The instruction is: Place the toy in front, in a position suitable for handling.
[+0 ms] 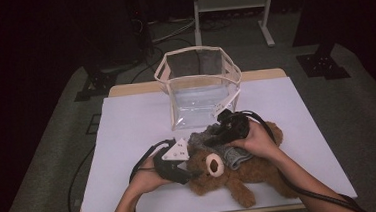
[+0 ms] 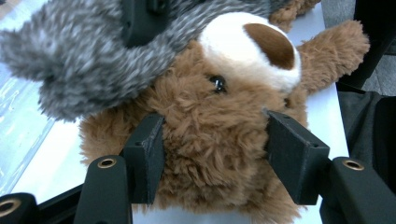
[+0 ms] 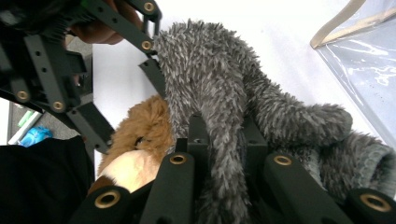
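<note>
Gripping teddy bear (image 2: 219, 140); grey fuzzy cloth (image 3: 219, 93); no writing.

A white table top (image 1: 127, 125) is set on a grey carpeted floor (image 1: 43, 146). A clear plastic bag with cream trim (image 1: 197, 85) is stood upright and open at the far middle of the table. Behind the table, a white frame stand (image 1: 231, 2) is placed on the floor.
</note>
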Available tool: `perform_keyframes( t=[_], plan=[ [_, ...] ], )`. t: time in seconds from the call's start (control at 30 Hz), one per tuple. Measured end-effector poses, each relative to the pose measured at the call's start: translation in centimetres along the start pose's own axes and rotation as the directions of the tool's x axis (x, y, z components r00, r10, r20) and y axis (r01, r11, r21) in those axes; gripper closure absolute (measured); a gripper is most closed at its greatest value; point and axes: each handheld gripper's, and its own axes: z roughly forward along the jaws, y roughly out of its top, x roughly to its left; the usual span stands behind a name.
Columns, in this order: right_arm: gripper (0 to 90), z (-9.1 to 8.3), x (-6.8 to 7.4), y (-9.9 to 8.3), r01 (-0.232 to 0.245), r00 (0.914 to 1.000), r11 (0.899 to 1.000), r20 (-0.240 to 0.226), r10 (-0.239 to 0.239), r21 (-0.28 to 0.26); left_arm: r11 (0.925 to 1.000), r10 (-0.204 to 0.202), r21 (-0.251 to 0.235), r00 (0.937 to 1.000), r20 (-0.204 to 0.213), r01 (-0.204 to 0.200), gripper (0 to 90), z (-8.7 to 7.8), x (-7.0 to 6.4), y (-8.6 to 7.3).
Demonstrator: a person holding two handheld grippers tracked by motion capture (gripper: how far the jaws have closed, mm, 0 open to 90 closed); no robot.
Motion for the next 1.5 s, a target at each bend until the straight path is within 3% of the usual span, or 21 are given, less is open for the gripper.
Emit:
perform_keyframes(
  t=[0.2,0.37,0.63,1.0,1.1,1.37,1.5],
  plan=[
    [78.5,-0.9,-0.2,-0.7,-0.009,0.9999,1.0,0.014,0.009,0.002,0.9998,0.01,0.015,0.9999,-0.004,-0.01,40.6,0.7,0.1,0.3],
    [78.5,-2.7,0.5,-2.9,-0.011,0.9993,1.0,0.035,0.011,-0.004,0.9998,-0.014,0.014,0.9999,0.001,0.014,41.0,1.0,0.6,0.4],
    [78.5,-5.1,1.3,-5.7,-0.027,0.998,0.999,0.057,0.029,-0.036,0.9995,-0.017,0.026,0.9998,0.005,0.017,41.4,1.3,1.1,0.8],
    [78.5,-3.6,2.7,-3.3,0.041,0.9991,0.997,0.01,-0.041,-0.067,0.997,-0.076,0.018,0.9971,0.011,0.075,41.0,1.5,2.4,0.6],
    [78.4,-3.8,3.1,-3.7,0.051,0.9986,0.997,0.014,-0.05,-0.06,0.9967,-0.08,0.017,0.9968,0.012,0.079,41.0,1.5,2.6,0.6],
    [78.2,-4.8,3.8,-6.5,0.016,0.9999,0.997,0.006,-0.016,-0.076,0.9949,-0.1,0.014,0.995,-0.005,0.1,40.6,1.4,3.0,0.6],
    [78.4,-4.1,3.5,-6.2,0.019,0.9998,0.997,0.007,-0.019,-0.076,0.9931,-0.116,0.018,0.9931,-0.017,0.116,40.6,1.3,3.2,0.6]
  ],
)
